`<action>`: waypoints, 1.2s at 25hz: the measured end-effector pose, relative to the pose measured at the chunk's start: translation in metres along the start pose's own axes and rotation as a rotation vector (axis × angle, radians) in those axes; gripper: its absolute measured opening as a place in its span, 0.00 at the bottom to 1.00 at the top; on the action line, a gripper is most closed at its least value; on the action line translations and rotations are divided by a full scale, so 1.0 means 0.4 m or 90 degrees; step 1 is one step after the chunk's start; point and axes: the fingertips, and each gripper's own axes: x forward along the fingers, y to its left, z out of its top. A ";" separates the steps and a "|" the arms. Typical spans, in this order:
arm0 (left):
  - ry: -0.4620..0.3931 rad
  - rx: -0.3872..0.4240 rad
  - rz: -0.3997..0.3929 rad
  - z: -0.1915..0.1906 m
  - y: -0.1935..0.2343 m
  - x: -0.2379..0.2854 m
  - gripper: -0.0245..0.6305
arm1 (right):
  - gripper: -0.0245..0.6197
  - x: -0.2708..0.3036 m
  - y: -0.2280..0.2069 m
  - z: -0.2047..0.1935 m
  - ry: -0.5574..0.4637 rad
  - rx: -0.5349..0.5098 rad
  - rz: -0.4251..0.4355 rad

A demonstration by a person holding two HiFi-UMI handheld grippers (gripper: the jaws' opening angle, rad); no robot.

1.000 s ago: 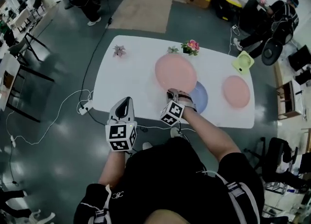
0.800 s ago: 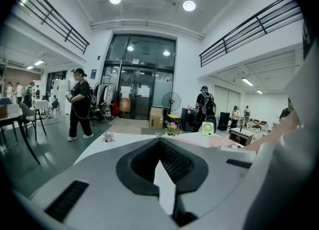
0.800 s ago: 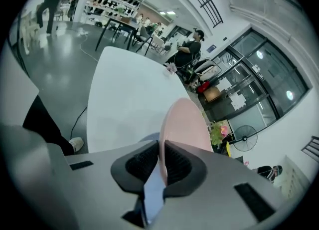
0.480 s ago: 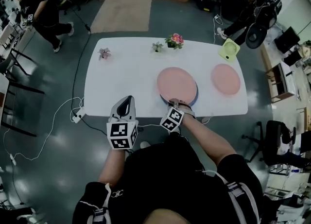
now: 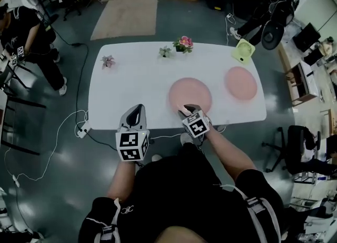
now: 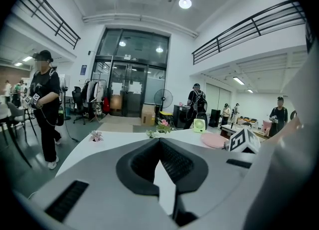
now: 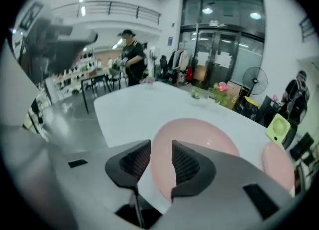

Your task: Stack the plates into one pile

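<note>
Pink round plate [image 5: 190, 93], matching plate [image 5: 240, 82] well apart, right hand-held gripper [image 7: 159, 148] just opened, empty, left hand-held gripper [image 6: 159, 143] closed, empty.

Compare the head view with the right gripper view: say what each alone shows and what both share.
Head view only: the left gripper, held at the table's near edge. Right gripper view only: the right gripper's jaws standing apart, having just been opening, nothing pinched between them, and glass doors behind. Both: the table, near pink plate, far pink plate, flowers and green fan.
</note>
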 end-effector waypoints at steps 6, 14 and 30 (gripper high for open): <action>-0.026 0.011 -0.014 0.037 -0.021 0.030 0.06 | 0.18 -0.208 -0.104 0.254 -0.356 0.081 -0.120; -0.103 0.014 -0.014 0.158 -0.059 0.014 0.06 | 0.06 -0.467 -0.132 0.429 -0.565 0.140 -0.192; -0.095 0.058 -0.062 0.199 -0.295 0.097 0.06 | 0.06 -0.581 -0.331 0.267 -0.548 0.196 -0.254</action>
